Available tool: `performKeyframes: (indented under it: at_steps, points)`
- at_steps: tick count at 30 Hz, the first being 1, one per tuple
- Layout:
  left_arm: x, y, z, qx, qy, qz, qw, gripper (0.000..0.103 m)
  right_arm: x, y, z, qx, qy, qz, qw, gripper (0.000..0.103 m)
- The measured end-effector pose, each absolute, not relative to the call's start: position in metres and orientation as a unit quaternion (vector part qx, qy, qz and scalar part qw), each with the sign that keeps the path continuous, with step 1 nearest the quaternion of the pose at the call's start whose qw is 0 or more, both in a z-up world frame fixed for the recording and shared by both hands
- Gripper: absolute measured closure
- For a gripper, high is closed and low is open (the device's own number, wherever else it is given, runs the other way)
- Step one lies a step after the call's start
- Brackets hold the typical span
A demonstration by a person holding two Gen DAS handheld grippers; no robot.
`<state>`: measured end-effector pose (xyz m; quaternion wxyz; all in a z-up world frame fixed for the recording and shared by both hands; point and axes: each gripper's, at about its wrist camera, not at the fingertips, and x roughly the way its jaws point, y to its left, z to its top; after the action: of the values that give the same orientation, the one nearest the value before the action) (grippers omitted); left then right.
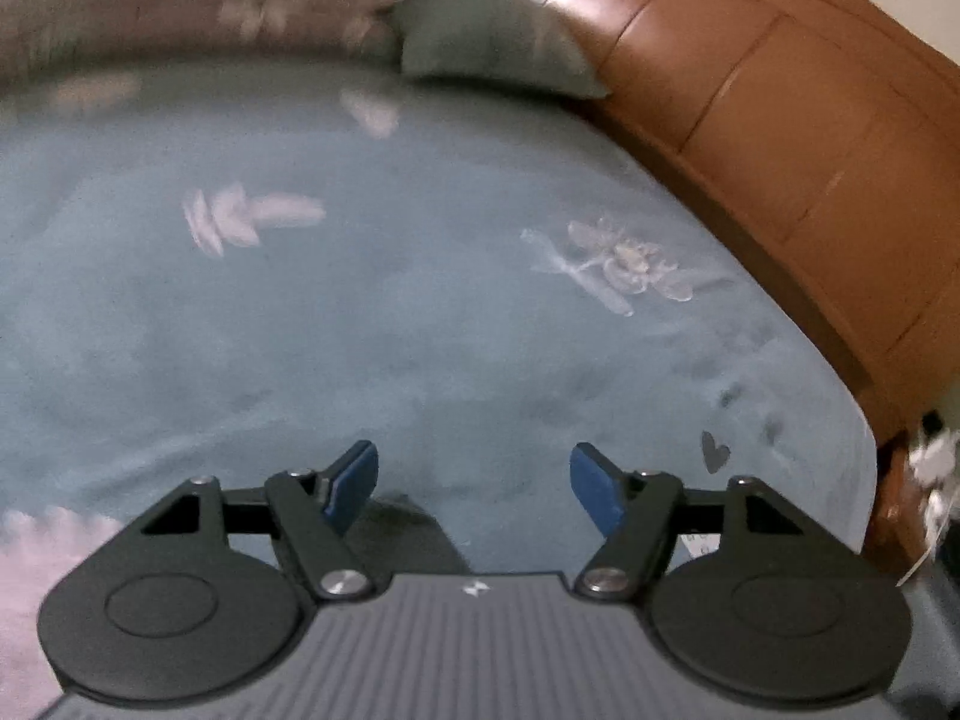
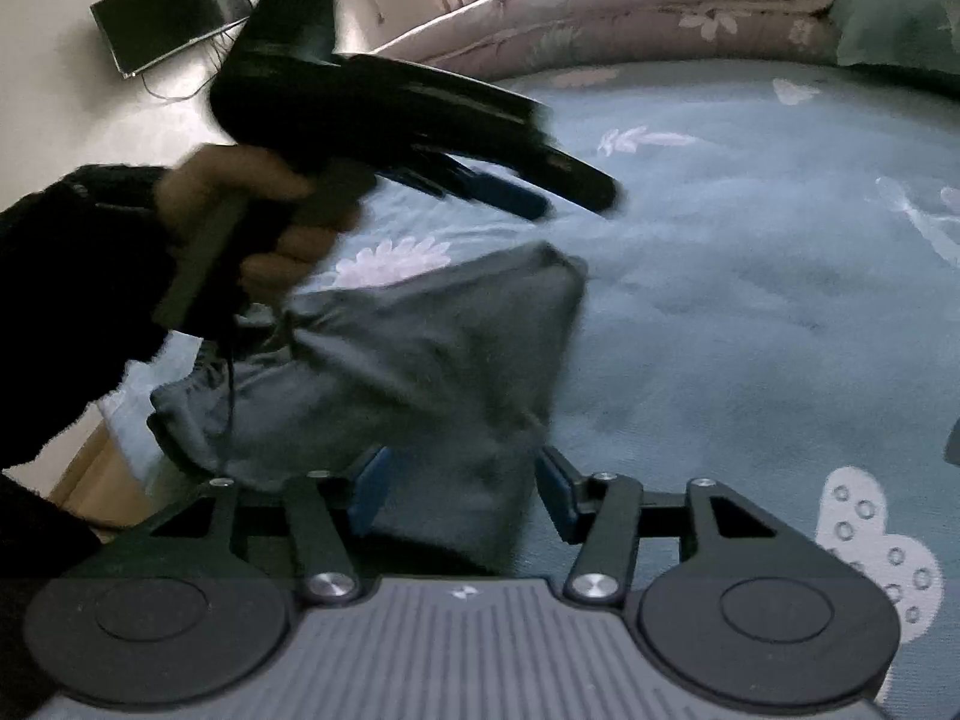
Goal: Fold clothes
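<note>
Right wrist: grey garment (image 2: pixel 420 348) between parted right tongs (image 2: pixel 459 489), left tongs (image 1: pixel 474 489) wide, empty.

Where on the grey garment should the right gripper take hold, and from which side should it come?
Probably the raised far corner of the grey garment, coming from the open bedsheet side to its right. That corner stands up free, while the gathered waistband end lies bunched under the left gripper. The right gripper has cloth between its jaws, seemingly unpinched.

The bed (image 1: pixel 372 312) wore a blue sheet printed with pale flowers and leaves. A grey garment (image 2: pixel 414 360) lay bunched on it near one edge. A green pillow (image 1: pixel 498 36) and a rolled pinkish quilt (image 2: pixel 630 6) rested along the far side.
</note>
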<state>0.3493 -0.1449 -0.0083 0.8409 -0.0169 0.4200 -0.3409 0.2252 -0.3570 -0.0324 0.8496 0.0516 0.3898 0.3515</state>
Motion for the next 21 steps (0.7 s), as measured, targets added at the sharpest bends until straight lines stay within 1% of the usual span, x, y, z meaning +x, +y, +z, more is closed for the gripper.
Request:
performKeyframes:
  at_steps: [5, 7, 9, 13, 16, 21]
  points:
    - [0.309, -0.098, 0.01, 0.014, 0.433, -0.312, 0.846, 0.03, 0.236, -0.35, -0.024, 0.055, 0.38, 0.365, 0.848, 0.04]
    - [0.29, -0.077, 0.006, 0.011, 0.445, -0.288, 0.848, 0.029, 0.24, -0.339, -0.025, 0.048, 0.38, 0.376, 0.844, 0.036]
    - [0.274, -0.06, -0.002, 0.003, 0.456, -0.26, 0.851, 0.03, 0.244, -0.327, -0.028, 0.041, 0.383, 0.382, 0.84, 0.036]
    - [0.254, -0.022, -0.029, -0.051, 0.476, -0.214, 0.852, 0.029, 0.252, -0.308, -0.038, 0.029, 0.401, 0.373, 0.836, 0.034]
    - [0.256, -0.005, -0.045, -0.057, 0.493, -0.162, 0.853, 0.032, 0.252, -0.3, -0.041, 0.016, 0.413, 0.362, 0.835, 0.034]
    - [0.247, 0.014, -0.024, -0.092, 0.434, -0.211, 0.871, 0.026, 0.241, -0.287, -0.029, 0.002, 0.412, 0.365, 0.835, 0.031]
